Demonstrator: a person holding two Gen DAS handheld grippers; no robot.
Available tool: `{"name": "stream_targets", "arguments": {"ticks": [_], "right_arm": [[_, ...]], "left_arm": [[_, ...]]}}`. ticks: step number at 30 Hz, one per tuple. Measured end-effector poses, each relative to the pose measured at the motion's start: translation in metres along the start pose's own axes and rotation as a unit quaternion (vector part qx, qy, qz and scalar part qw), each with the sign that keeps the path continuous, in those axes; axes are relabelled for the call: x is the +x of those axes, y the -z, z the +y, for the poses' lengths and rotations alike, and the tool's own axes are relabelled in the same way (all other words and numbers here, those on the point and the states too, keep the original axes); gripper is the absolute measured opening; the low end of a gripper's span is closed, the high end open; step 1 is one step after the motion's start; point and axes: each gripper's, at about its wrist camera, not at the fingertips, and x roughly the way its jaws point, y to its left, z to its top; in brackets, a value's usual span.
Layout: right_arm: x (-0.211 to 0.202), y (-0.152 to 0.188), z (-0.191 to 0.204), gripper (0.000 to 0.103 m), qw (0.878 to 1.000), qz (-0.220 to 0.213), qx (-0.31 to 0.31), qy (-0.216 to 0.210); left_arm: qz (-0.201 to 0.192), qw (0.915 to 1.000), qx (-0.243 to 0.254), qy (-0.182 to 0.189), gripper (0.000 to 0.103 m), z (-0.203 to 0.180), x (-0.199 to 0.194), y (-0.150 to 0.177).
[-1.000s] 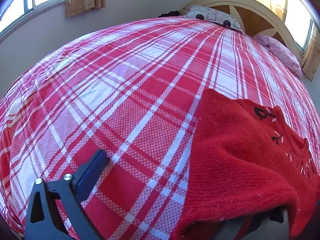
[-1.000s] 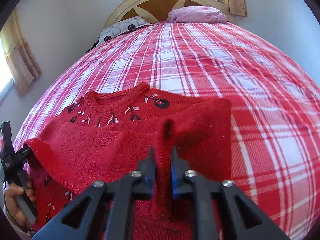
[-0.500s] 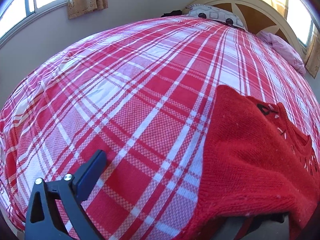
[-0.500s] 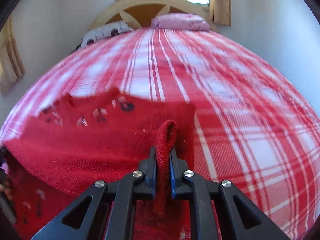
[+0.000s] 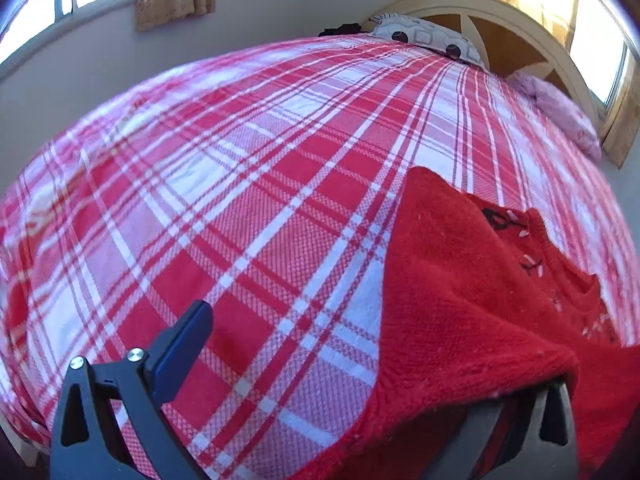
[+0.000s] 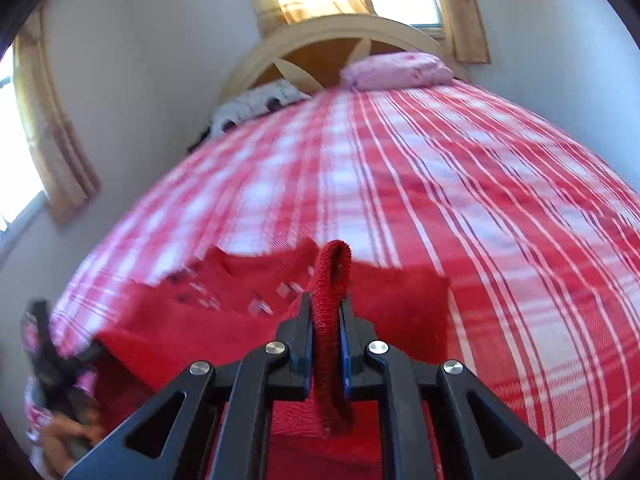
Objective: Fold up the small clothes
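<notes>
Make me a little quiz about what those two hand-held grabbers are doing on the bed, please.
1. True or false: the right gripper has its fingers pinched on a fold of the red sweater.
2. Which pattern does the bed cover have? A) red and white plaid B) blue stripes C) plain green
3. Fill the blank: the left gripper has its fingers spread ____, with the sweater draped over one of them.

Key: 1 true; 2 A; 3 open.
</notes>
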Motion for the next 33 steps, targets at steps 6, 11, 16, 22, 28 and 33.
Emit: {"name": "stream_targets", "arguments": {"ticks": [6,11,16,22,28,33], "right_arm": [[-0.028,-0.031,0.01,0.01,0.999,-0.035,0.008,-0.031],[-0.037,-0.033,0.014,0.01,0.998,-0.051,0.01,-0.037],[-0.019,-0.013,0.002,0.009,1.0,-0.025,0.006,-0.015],[0.008,0.017,-0.033,0.008,0.999,0.022,0.042,0.001],[0.038,0.044,-0.027,0.009,0.993,0.075,0.073,-0.054],[0.067,0.053,0.001,0.009,0.993,0.102,0.038,-0.046]], "left_arm": [[-0.011,0.9963,0.064,-0.057,0.103,-0.031,0.015,-0.021],[-0.033,0.9923,0.026,-0.116,0.103,-0.022,0.026,-0.038],[0.015,0.9922,-0.086,-0.089,0.103,0.027,0.036,-0.034],[0.026,0.997,-0.014,-0.071,0.103,0.022,0.025,-0.025],[0.031,0.9988,0.025,-0.027,0.103,0.026,0.003,-0.003],[0.018,0.9975,0.066,-0.016,0.103,0.041,-0.02,0.01]]}}
